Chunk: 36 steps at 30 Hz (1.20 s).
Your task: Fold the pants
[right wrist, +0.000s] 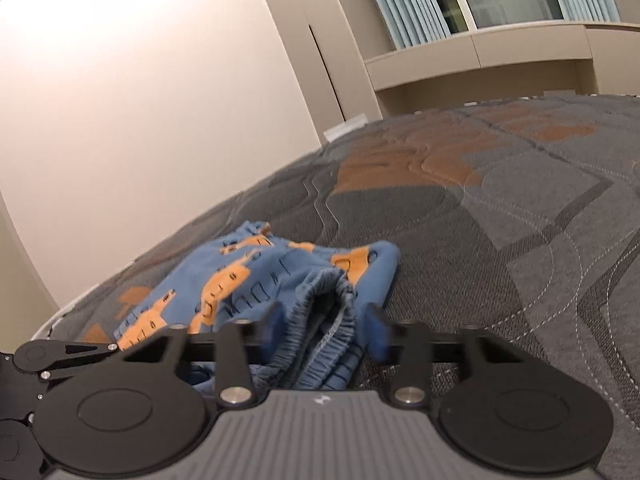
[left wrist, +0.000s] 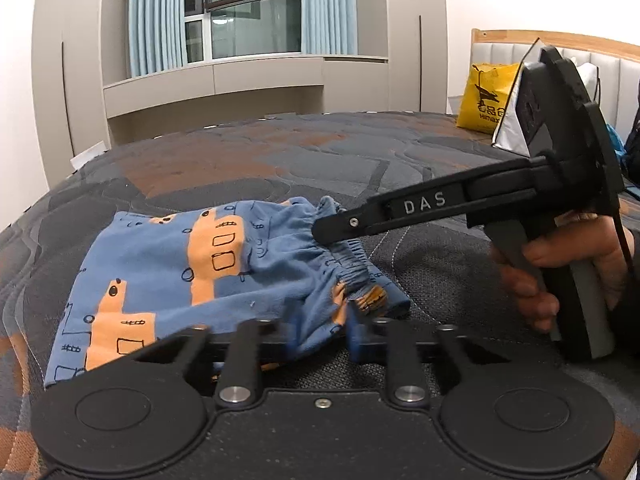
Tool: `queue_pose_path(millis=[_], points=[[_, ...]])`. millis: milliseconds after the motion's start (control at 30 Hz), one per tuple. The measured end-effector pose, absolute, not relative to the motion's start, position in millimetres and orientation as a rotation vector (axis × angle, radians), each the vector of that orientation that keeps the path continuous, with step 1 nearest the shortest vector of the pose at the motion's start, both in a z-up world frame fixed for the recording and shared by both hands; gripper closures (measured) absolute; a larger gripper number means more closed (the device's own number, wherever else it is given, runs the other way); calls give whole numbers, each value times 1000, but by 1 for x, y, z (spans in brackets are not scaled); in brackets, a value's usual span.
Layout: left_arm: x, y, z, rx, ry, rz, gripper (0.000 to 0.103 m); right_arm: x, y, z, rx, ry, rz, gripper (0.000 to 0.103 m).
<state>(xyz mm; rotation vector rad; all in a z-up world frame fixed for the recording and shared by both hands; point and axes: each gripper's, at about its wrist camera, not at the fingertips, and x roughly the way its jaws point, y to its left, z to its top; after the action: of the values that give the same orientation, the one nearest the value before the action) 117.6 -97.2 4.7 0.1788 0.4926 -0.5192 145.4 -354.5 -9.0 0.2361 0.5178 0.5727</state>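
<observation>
Bedroom: grey-and-rust quilted bedspread (left wrist: 280,148) filling foreground; beige built-in cabinets (left wrist: 72,92) flanking a window (left wrist: 240,12) with pale blue curtains (left wrist: 156,16), ceiling light reflecting in glass; padded wood-framed headboard (left wrist: 560,56) at right, yellow bag (left wrist: 482,100) leaning against it; plain cream wall (right wrist: 140,100)

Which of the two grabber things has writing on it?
The right gripper, reaching in from the right in the left wrist view toward the waistband of the blue pants. It has "DAS" in white letters on its finger; the left gripper shows none.

bright indoor light, fisheye-warped edges, slight blur
</observation>
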Motion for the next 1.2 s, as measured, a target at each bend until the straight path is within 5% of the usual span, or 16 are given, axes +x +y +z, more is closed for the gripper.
queue_pose_path(millis=[100, 400, 567, 700, 800, 1000, 1200], points=[[111, -95, 12, 157, 445, -530, 101, 142, -359, -9, 258, 498, 569, 86], [122, -92, 6, 134, 512, -543, 97, 141, -369, -14, 320, 524, 498, 88], [118, -85, 9, 78, 538, -526, 75, 139, -371, -15, 329, 516, 485, 65], [113, -77, 17, 28, 526, -478, 39, 135, -377, -14, 357, 482, 477, 35], [109, -73, 22, 13, 502, -432, 25, 130, -379, -12, 361, 445, 476, 15], [101, -61, 28, -19, 457, -333, 1, 123, -382, -9, 370, 385, 479, 0], [102, -37, 31, -34, 439, -235, 1, 118, -386, -8, 391, 350, 460, 0]])
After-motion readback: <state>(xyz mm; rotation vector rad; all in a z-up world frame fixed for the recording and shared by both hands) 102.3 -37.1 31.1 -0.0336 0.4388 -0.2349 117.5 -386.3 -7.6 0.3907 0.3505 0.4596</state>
